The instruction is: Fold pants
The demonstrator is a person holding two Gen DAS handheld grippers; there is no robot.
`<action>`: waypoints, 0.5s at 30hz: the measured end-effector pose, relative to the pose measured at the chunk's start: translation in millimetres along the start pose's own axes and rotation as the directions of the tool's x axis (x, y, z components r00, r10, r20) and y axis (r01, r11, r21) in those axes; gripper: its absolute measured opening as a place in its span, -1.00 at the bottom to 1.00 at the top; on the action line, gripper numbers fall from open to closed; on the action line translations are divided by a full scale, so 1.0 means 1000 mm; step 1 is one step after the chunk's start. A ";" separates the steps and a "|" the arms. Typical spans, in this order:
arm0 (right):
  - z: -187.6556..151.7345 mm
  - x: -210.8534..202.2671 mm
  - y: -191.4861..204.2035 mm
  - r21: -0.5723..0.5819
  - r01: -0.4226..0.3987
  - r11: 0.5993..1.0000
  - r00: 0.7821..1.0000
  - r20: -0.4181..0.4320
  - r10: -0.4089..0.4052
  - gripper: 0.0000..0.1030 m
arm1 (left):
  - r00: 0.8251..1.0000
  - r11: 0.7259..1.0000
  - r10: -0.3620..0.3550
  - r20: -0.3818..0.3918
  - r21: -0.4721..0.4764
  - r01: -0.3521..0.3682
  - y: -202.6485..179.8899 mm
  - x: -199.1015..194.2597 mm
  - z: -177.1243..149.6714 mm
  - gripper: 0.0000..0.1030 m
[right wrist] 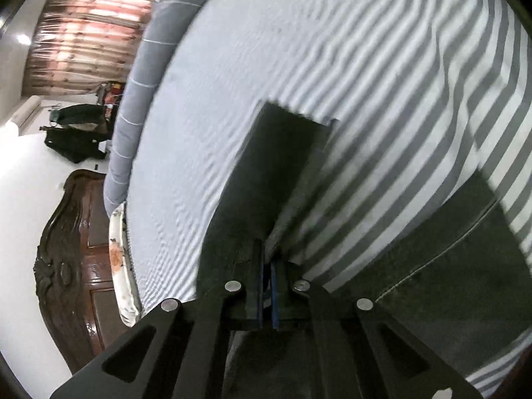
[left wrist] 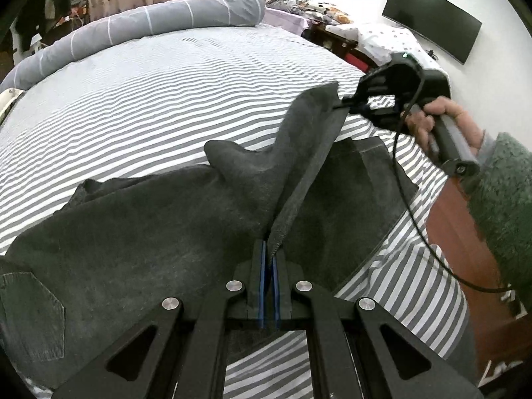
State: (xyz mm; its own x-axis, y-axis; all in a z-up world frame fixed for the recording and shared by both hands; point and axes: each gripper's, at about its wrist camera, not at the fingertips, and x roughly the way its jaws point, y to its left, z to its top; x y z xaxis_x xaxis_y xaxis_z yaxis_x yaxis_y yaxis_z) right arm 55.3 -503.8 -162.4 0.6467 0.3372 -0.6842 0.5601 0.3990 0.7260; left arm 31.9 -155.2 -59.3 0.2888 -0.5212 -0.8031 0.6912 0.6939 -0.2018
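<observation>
Dark pants [left wrist: 139, 232] on striped bed [left wrist: 149, 83]. Left gripper [left wrist: 269, 266], right gripper [right wrist: 267, 266]: jaws of both clenched on raised leg hem, stretched taut between them.

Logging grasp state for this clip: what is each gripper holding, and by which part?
Both hold the dark pants: left gripper and right gripper pinch opposite ends of one lifted leg's edge.

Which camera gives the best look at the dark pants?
The left wrist view: the pants spread across the striped bed, back pocket visible, one leg lifted between both tools. The right wrist view shows only blurred leg sections.
</observation>
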 end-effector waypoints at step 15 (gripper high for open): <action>-0.048 -0.102 -0.057 -0.027 0.085 0.996 0.990 0.112 -0.082 -0.92 | 0.995 0.985 -0.040 -0.089 0.163 0.054 -0.022 0.023 -0.024 -0.93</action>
State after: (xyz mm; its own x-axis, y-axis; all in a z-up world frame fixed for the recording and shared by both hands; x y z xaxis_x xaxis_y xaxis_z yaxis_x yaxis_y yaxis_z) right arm -67.6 -520.4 -137.3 0.6527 0.2057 -0.7291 0.5988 0.4494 0.6629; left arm 7.5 -169.9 -87.0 0.2012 -0.5020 -0.8411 0.8045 0.5746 -0.1505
